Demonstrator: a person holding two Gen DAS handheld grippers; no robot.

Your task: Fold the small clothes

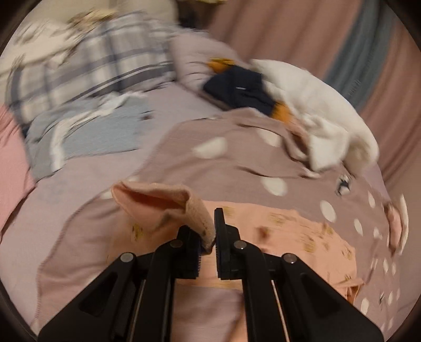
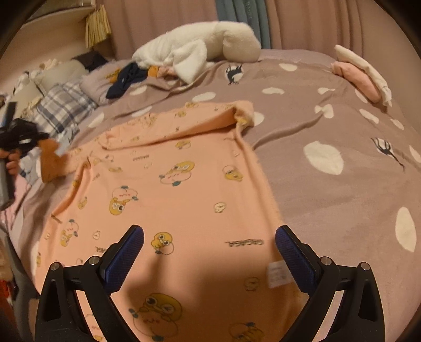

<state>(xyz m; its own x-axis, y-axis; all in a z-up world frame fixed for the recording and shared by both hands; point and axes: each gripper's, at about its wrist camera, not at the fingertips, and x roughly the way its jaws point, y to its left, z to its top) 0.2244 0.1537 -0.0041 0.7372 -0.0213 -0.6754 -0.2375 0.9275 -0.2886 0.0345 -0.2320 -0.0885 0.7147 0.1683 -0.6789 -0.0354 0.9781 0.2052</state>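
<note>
Dim, warm indoor light. A bed filling most of both views, covered by a mauve blanket (image 2: 329, 200) with white spots. Behind it, pinkish curtains (image 2: 315, 23) with a grey-blue panel (image 2: 242, 18) between them. At the head, a plaid pillow (image 2: 63, 107) and pale cushions (image 2: 60, 71). A white plush toy (image 2: 200, 44) lying near the far edge.

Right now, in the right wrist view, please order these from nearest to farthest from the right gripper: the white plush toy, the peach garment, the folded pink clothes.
1. peach garment: directly under the open right gripper.
2. folded pink clothes: far right on the bed.
3. white plush toy: at the back, near the curtain.
</note>
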